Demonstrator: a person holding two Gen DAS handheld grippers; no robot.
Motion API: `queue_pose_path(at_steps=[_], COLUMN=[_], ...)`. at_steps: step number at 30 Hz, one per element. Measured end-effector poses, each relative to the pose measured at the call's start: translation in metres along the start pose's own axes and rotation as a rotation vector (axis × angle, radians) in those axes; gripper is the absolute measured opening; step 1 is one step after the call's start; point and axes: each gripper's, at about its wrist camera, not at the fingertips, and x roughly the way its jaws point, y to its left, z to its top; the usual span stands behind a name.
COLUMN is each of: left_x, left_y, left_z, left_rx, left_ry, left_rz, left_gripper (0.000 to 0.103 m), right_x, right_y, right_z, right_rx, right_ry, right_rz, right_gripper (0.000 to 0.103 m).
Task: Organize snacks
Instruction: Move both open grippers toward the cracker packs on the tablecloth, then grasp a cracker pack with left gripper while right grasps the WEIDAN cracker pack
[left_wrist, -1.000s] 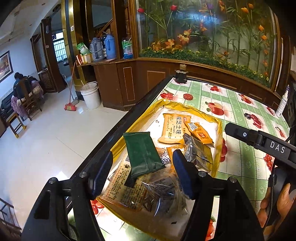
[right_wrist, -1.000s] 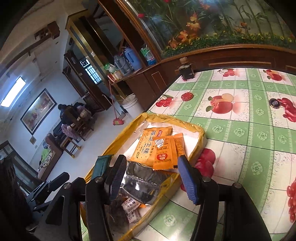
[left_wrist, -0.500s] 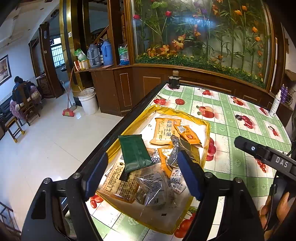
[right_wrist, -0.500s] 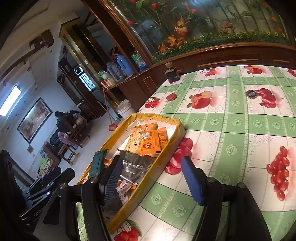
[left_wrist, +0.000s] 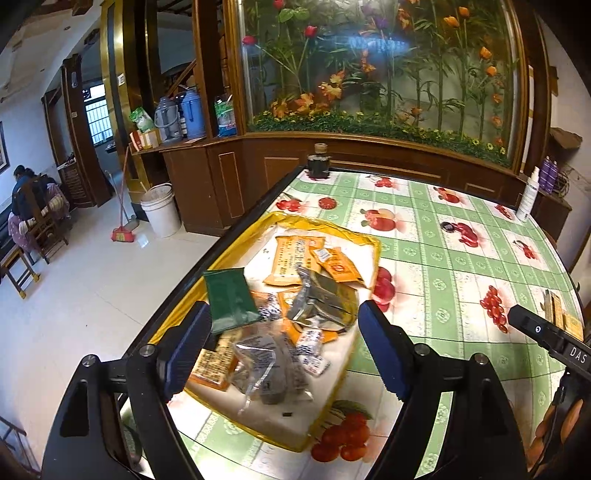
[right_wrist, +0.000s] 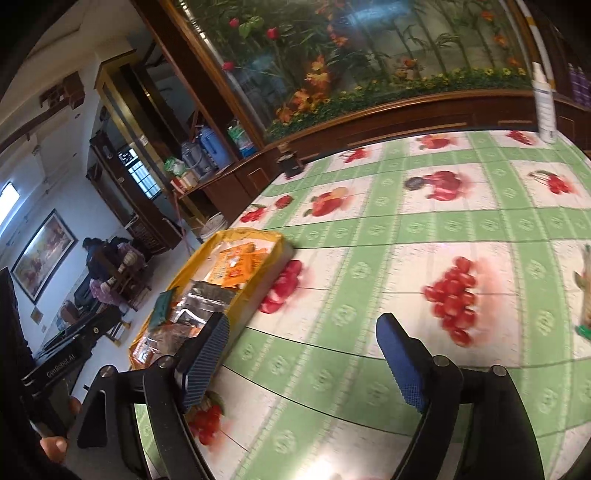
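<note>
We see a yellow-rimmed tray (left_wrist: 373, 243) near the left edge of a table with a green fruit-print cloth (left_wrist: 436, 258), heaped with snack packets: a green packet (left_wrist: 229, 295), orange packets (left_wrist: 295, 254), a silver foil pouch (left_wrist: 321, 299). Our left gripper (left_wrist: 284, 347) hangs over the heap, jaws just widened, empty. Our right gripper (right_wrist: 306, 354), likewise just opened and empty, faces bare cloth beside the tray. We judge we are between picks; next we must choose another snack, perhaps the wrappers at the table's right edge (right_wrist: 583, 291).

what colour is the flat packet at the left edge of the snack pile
Dark green packet, clearest in the left wrist view.
</note>
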Motion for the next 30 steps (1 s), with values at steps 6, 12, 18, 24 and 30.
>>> queue_pose_path(at_steps=[6,12,18,24,30], left_x=[-0.010,-0.016,-0.018,-0.016,0.005], left_y=[-0.021,-0.044,-0.075,-0.114,-0.192], left_z=[0.000,-0.002,-0.006,-0.007,-0.010], left_rx=[0.044,0.083,0.129,0.184,0.294], left_ry=[-0.009,-0.012,0.009,0.047,0.149], left_rz=[-0.026,-0.046,-0.099,-0.207,-0.374], left_gripper=[0.082,0.082,0.082,0.082,0.082], right_x=[-0.030,-0.067,-0.100,-0.124,-0.141], right_y=[-0.040,-0.077,-0.115,-0.148,-0.185], right_z=[-0.012,-0.021,-0.025,-0.031,-0.036], right_rx=[0.055,0.076,0.098,0.117,0.178], right_ry=[-0.020,-0.057,-0.091,-0.111,-0.110], right_rz=[-0.059,-0.140,-0.245,-0.335,-0.468], right_gripper=[0.084,0.085,0.086,0.088,0.089])
